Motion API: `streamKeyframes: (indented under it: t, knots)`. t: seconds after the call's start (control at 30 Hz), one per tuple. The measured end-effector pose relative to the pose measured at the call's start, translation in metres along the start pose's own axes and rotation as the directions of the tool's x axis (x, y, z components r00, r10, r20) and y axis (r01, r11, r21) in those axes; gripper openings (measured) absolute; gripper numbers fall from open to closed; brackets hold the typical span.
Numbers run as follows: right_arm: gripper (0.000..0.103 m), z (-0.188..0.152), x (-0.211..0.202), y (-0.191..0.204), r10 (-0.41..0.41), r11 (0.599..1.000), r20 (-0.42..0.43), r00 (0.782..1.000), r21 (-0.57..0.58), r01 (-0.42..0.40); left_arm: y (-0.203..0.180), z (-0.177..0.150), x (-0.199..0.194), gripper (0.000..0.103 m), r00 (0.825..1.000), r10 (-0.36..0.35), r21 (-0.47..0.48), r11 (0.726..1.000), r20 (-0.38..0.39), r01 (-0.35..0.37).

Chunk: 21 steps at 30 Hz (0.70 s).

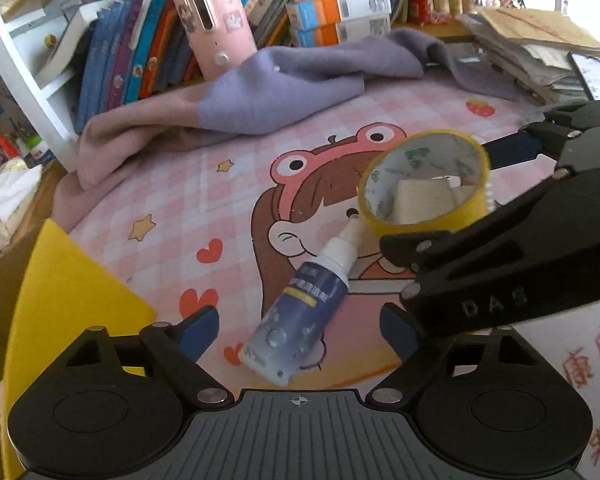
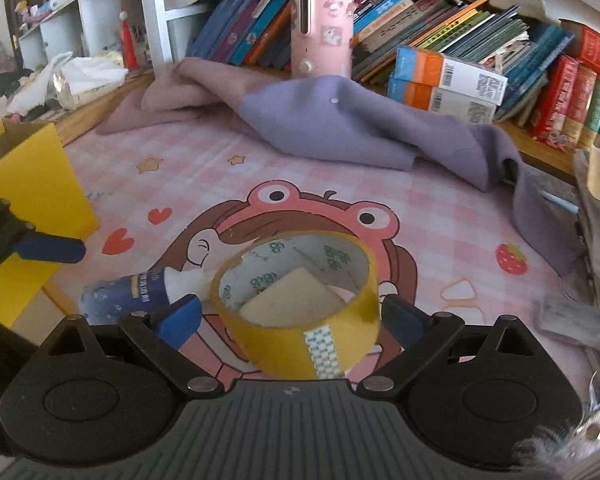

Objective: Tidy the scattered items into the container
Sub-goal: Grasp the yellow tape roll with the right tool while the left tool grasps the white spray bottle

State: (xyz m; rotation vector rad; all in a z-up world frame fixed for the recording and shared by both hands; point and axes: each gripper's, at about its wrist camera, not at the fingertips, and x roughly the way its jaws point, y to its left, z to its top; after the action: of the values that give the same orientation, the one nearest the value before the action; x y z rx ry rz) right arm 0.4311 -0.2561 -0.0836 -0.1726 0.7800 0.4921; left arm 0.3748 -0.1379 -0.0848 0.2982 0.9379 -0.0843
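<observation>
A small blue spray bottle (image 1: 300, 312) with a white nozzle lies on the pink cartoon mat (image 1: 172, 208). My left gripper (image 1: 300, 332) stands open over it, a blue pad on each side and neither touching. A roll of yellow tape (image 2: 300, 308) lies just past the nozzle. My right gripper (image 2: 292, 316) straddles the roll with its pads close against the sides, and I see no squeeze. In the left wrist view the tape (image 1: 424, 184) sits between the right gripper's black fingers (image 1: 508, 152). The yellow box (image 1: 72, 288) stands at the mat's left edge.
A purple and pink cloth (image 1: 284, 92) lies crumpled across the back of the mat. Behind it stand a pink cylinder (image 1: 216, 28), leaning books (image 2: 460, 28) and orange-blue boxes (image 2: 444, 80). Stacked papers (image 1: 540, 48) and a phone (image 1: 592, 76) crowd the right side.
</observation>
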Motion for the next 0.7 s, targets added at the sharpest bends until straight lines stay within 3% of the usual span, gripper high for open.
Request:
streamKeyframes:
  t: [0.3, 0.4, 0.47, 0.53, 0.7]
  knots:
    - [0.095, -0.001, 0.01, -0.015, 0.044, 0.998, 0.022, 0.999, 0.037, -0.045, 0.01, 0.009, 0.024, 0.074, 0.996, -0.085, -0.065, 0.994, -0.036, 0.082]
    - [0.094, -0.002, 0.009, -0.019, 0.056, 0.997, 0.025, 0.998, 0.054, -0.058, 0.013, 0.009, 0.024, 0.057, 0.99, -0.137, -0.103, 0.986, -0.043, 0.132]
    - [0.094, -0.001, 0.008, -0.019, 0.055, 0.997, 0.024, 0.998, 0.06, -0.056, 0.011, 0.01, 0.022, 0.038, 0.986, -0.159, -0.107, 0.982, -0.048, 0.153]
    - [0.094, -0.001, 0.004, -0.02, 0.051, 0.996, 0.034, 0.998, 0.076, -0.054, 0.006, 0.011, 0.02, 0.032, 0.986, -0.158, -0.088, 0.984, -0.057, 0.152]
    - [0.094, -0.001, -0.018, -0.026, 0.045, 0.992, 0.089, 0.995, 0.117, -0.055, -0.001, 0.005, 0.005, 0.031, 0.987, -0.154, -0.065, 0.986, -0.048, 0.15]
